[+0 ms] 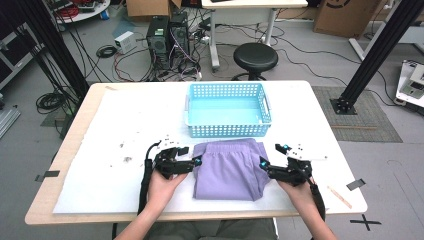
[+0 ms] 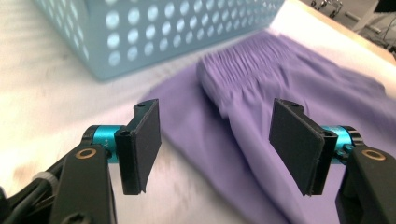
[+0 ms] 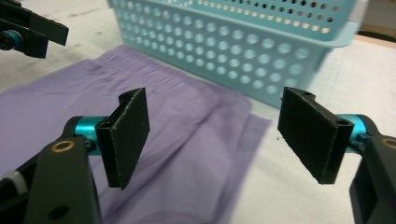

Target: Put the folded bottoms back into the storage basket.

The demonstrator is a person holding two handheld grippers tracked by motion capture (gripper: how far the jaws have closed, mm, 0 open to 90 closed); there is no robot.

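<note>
Lying btwn 2 grippers: purple garment [image 1: 229,170]

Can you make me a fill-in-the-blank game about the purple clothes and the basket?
1. The folded cloth is coloured ____.
2. The blue basket has nothing ____ it.
3. The left gripper and the right gripper both have ____ jaws.
4. The cloth lies on the ____, touching the basket's near side.

Missing words: purple; inside; open; table

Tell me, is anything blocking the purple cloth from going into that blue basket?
Nothing visible does. The folded purple cloth lies right in front of the blue basket, whose inside looks empty. Both the left gripper and the right gripper sit open at the cloth's sides.
</note>
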